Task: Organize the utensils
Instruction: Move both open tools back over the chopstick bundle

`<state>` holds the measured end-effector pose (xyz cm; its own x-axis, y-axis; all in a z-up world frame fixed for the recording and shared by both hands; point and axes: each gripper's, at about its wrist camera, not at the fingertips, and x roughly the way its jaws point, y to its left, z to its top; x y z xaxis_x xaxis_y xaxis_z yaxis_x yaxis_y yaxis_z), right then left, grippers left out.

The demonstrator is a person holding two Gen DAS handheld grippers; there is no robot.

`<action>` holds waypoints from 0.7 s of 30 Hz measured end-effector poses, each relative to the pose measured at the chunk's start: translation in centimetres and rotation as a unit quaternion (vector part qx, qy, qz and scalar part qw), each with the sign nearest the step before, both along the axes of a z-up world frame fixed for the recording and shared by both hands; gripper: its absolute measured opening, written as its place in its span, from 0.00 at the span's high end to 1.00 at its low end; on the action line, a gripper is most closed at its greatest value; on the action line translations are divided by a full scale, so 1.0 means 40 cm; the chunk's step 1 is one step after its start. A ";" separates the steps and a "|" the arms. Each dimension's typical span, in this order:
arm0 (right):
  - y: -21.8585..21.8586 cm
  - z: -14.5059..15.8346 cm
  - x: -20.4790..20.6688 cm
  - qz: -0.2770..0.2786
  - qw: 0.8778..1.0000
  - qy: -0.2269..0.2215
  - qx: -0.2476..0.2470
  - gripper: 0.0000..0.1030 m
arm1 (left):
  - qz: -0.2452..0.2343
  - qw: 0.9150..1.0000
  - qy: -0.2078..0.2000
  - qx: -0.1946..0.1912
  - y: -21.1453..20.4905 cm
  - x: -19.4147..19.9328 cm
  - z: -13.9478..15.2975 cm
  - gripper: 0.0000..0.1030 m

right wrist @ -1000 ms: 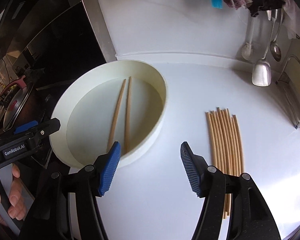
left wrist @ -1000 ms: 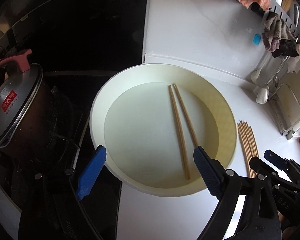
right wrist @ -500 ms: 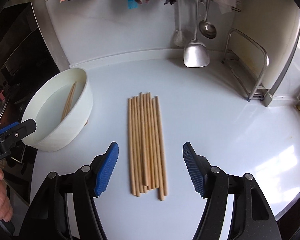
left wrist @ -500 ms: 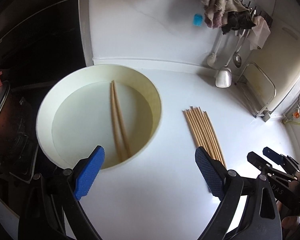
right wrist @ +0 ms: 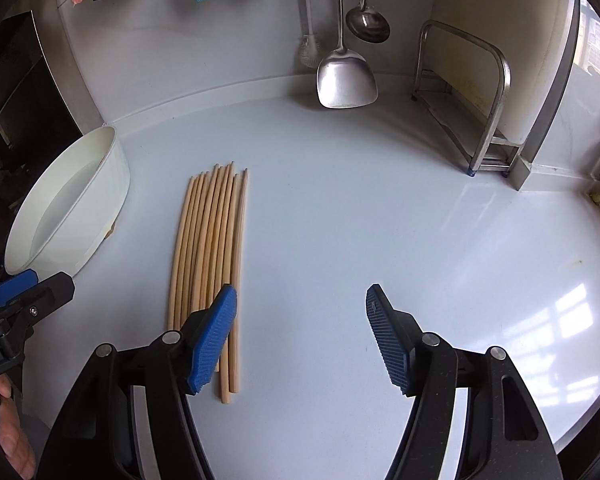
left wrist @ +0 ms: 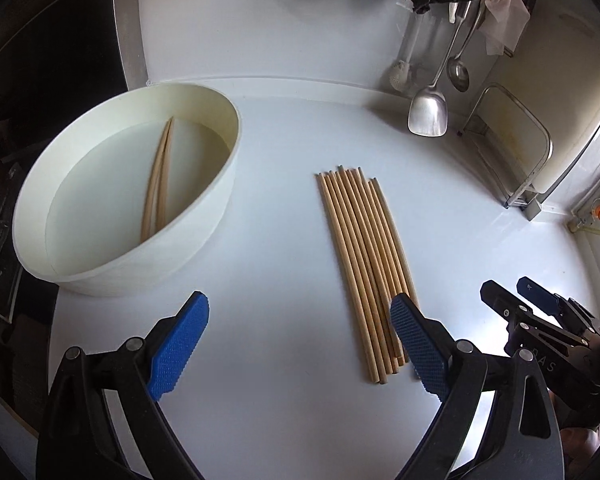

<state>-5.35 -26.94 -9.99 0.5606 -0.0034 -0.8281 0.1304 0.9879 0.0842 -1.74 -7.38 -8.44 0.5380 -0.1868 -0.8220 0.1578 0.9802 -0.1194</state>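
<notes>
Left to right. Basin [left wrist: 132, 216] sits at the left of the counter [left wrist: 284, 320], two chopsticks [left wrist: 158, 188] lying inside it, crossing near their far tips. Bundle [left wrist: 364, 264] of loose chopsticks lies flat mid-counter, well apart from the basin, roughly parallel, near ends uneven.

Left gripper [left wrist: 300, 348]: fingers spread wide, holding nothing, above the counter with its right pad over the bundle's near end. Right gripper [right wrist: 300, 336]: also spread wide and empty, its left pad over the bundle's near end, the rest of it over bare counter to the right.

My read: next step is picking from the bundle, probably for the basin. Tips:
- centre one gripper over the sticks, not offset; right one needs to shift left
- come in across the sticks, not along them
- they're thin and flat on a slick top, so pads must reach the surface before closing
- take from the outer edge to avoid dragging neighbours
- only one gripper in at a time; both are crowding the same end
</notes>
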 end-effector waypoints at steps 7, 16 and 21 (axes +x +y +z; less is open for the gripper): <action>-0.013 -0.066 0.041 0.014 1.000 -0.015 0.019 0.37 | 0.028 0.999 -0.016 0.010 -0.025 0.006 -0.068 0.12; 0.017 -0.126 0.087 0.022 0.999 -0.010 0.028 0.37 | 0.048 0.998 -0.010 0.028 0.004 0.015 -0.095 0.12; 0.037 -0.131 0.097 0.027 1.000 -0.006 0.010 0.37 | 0.050 0.998 -0.012 0.021 0.002 0.027 -0.094 0.12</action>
